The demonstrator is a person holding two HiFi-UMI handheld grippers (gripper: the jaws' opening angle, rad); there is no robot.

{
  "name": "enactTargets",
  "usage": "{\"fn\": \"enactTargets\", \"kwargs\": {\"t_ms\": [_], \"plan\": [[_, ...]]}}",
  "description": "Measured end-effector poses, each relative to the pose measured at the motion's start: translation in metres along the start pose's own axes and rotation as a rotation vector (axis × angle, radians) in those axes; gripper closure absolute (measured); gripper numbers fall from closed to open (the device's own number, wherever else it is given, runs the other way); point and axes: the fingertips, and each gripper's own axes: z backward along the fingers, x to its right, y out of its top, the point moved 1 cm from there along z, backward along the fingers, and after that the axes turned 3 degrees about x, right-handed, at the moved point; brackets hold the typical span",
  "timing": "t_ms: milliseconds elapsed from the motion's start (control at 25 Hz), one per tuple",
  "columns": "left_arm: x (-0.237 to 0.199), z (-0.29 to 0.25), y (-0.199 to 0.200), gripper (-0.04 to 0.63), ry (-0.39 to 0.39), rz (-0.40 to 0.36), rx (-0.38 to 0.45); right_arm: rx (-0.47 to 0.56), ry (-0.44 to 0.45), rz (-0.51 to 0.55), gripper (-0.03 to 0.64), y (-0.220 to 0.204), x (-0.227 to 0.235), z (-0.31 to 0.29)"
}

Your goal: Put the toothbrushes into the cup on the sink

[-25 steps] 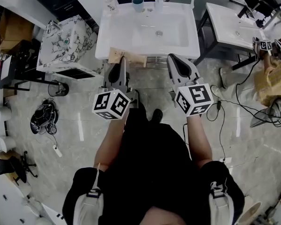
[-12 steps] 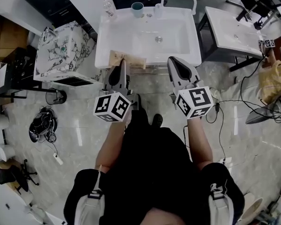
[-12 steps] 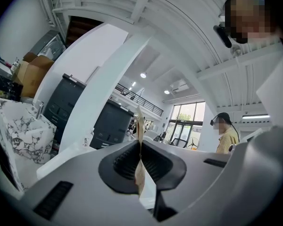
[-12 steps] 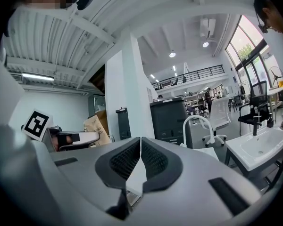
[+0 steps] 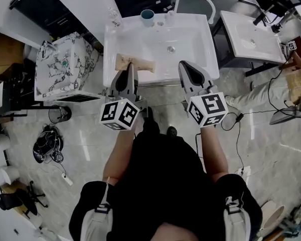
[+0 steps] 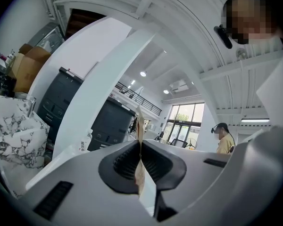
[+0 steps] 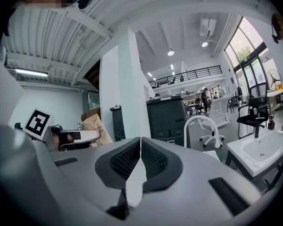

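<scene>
The left gripper [image 5: 131, 65] is clenched on one flat tan pack [image 5: 144, 65], held over the front edge of the sink [image 5: 112, 44]; whether the pack holds toothbrushes cannot be told. One teal cup [image 5: 147, 15] stands at the sink's back edge, well apart. The right gripper [image 5: 186, 66] is clamped together, empty.
</scene>
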Motion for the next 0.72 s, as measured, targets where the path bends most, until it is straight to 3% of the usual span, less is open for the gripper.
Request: {"fn": "enactTargets", "kwargs": {"t_ms": [720], "plan": [[-0.073,-0.061,0.016,0.572,-0.094,0.041,-0.047,-0.017,-0.117,-0.010,0.584,-0.005,-0.013,-0.078]]}}
